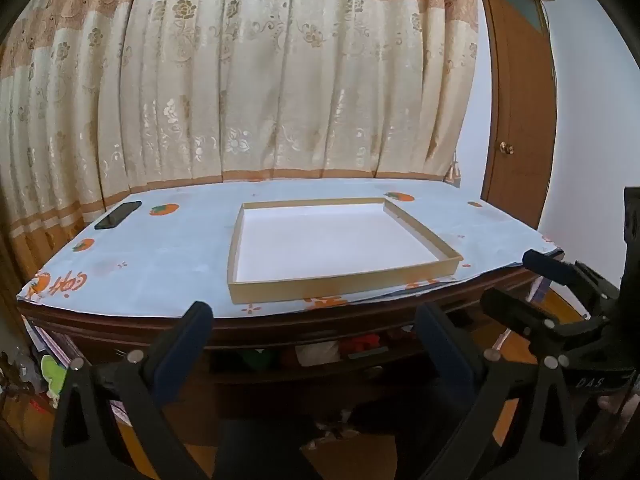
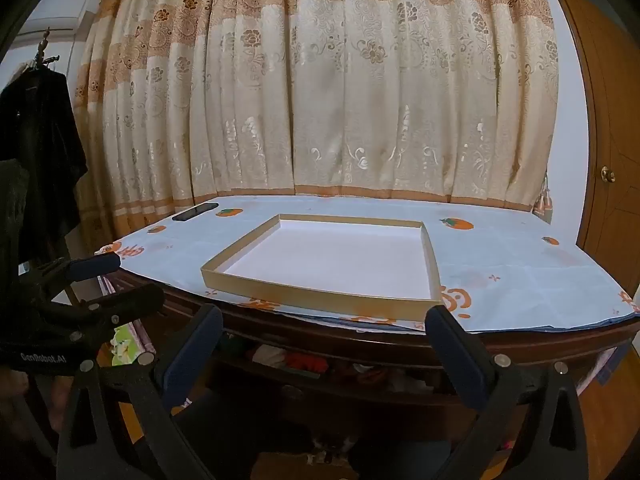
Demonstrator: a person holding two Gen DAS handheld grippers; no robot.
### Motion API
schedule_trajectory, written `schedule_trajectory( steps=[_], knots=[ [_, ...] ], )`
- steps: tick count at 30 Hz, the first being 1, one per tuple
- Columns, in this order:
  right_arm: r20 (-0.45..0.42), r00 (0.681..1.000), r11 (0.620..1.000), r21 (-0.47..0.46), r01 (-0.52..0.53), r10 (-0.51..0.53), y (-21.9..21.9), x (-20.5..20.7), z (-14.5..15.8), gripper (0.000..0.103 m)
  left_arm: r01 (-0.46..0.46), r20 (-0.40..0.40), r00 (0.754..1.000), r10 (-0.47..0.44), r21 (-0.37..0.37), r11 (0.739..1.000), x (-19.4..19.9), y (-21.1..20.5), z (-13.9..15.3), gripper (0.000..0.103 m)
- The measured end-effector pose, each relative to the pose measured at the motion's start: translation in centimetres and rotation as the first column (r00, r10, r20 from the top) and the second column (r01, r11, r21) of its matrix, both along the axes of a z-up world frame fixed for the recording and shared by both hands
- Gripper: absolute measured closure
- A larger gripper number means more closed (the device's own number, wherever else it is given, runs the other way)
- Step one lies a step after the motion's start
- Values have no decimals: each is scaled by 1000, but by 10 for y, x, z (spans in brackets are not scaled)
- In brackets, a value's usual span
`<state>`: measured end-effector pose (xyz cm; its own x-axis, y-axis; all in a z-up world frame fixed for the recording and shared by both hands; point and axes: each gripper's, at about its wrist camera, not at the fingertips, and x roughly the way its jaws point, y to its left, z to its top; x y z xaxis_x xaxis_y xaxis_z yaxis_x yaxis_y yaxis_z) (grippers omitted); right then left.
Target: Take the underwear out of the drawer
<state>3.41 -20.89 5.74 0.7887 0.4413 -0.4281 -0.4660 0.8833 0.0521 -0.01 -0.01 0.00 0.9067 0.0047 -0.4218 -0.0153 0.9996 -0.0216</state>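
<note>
A dark wooden drawer (image 1: 304, 376) under the tabletop stands partly open, also in the right wrist view (image 2: 320, 384). Inside lie bundled clothes: white, red and green pieces (image 1: 320, 354) (image 2: 288, 358). My left gripper (image 1: 314, 316) is open and empty, in front of the drawer at table-edge height. My right gripper (image 2: 324, 320) is open and empty, also in front of the drawer. Each gripper shows in the other's view: the right one (image 1: 528, 284), the left one (image 2: 132, 278).
A shallow empty cardboard tray (image 1: 256, 294) (image 2: 320, 298) sits on the light blue tablecloth (image 1: 160, 264) (image 2: 520, 272). A black phone (image 1: 118, 215) (image 2: 192, 212) lies at the far left. Curtains hang behind. A wooden door (image 1: 520, 120) stands at right.
</note>
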Motion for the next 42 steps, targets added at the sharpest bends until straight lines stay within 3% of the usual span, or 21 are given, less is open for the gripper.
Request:
schedule_trajectory(
  steps=[26, 42],
  knots=[
    [-11, 1000, 1000, -6, -10, 10, 6, -4, -7, 0, -6, 3, 1000, 6, -14, 1000, -3, 0, -4, 0],
    [-13, 1000, 1000, -10, -16, 16, 9, -6, -12, 1, -6, 13, 1000, 6, -8, 1000, -2, 6, 8, 0]
  ],
)
